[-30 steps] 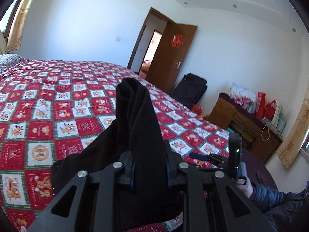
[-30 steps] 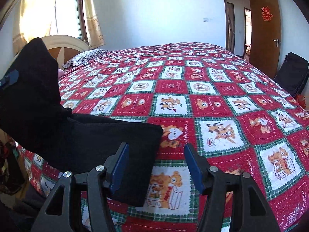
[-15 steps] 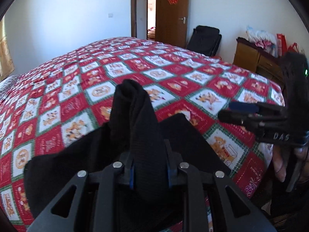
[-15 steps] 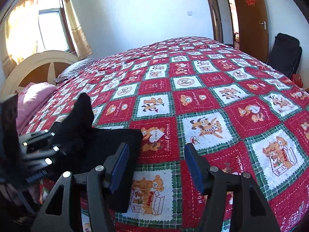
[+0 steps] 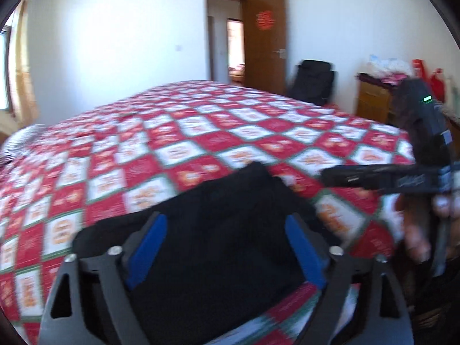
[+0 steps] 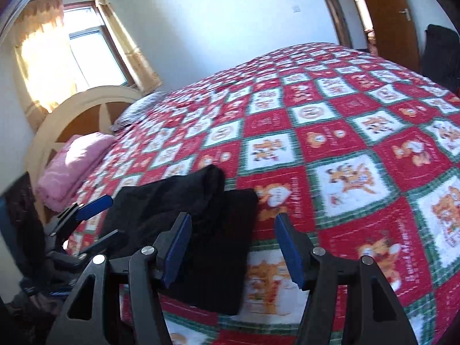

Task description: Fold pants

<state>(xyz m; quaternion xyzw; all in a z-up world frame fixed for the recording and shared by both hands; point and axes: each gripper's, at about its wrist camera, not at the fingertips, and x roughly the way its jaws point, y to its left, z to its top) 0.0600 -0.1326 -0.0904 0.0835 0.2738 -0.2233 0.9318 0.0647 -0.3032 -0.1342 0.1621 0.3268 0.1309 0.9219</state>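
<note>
Pants (image 5: 218,247) are down on the bed (image 5: 178,155) now, black bundle at the near edge of the quilt; a second ago your left tool (image 5: 227,247) was clamped on a raised fold, and its jaws have just been opening, so they stand wide with cloth under them but not pinched. Right tool (image 6: 233,247) sits half open, holding nothing. Looks like that fold is laid, probably just needs smoothing

Black pants (image 6: 201,230), folded flat at bedspread's (image 6: 345,149) near edge
</note>
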